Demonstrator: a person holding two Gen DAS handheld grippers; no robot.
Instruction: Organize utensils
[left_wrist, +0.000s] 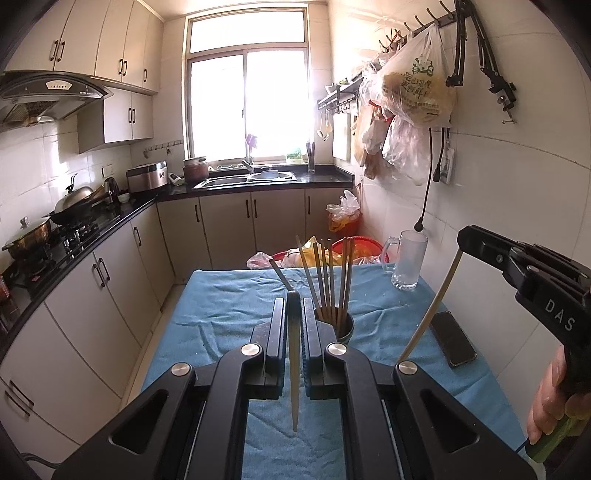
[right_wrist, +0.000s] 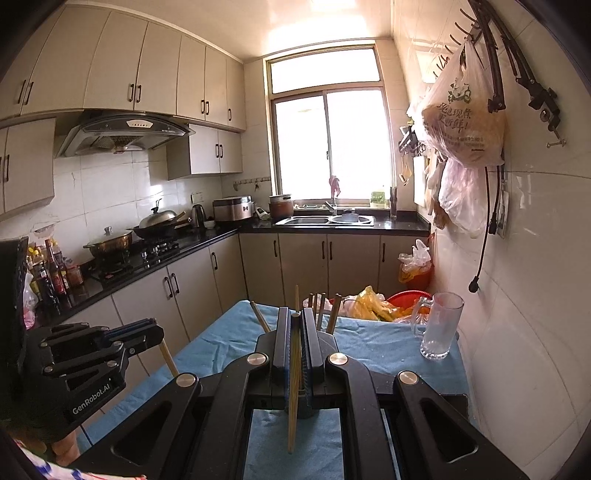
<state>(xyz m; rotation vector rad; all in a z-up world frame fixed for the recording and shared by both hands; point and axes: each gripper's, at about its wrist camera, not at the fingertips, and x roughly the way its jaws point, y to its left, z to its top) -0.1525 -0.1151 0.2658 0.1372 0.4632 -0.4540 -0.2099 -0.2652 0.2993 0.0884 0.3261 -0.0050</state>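
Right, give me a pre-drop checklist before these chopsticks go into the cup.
1. Left gripper shut on its chopstick: ok.
2. Right gripper shut on its chopstick: ok.
3. Cup upright on the blue cloth: ok.
4. Room among the chopsticks already in the cup: cannot tell.
5. Phone and glass mug apart from the cup: ok.
6. Held chopsticks' lower tips over the cup mouth: not ok.

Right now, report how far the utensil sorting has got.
Done: several chopsticks already stand in the dark cup on the blue cloth. In hand: the left claw is shut on one chopstick, and the right claw on another chopstick. Left: both need dropping into the cup. No loose chopsticks show on the cloth.
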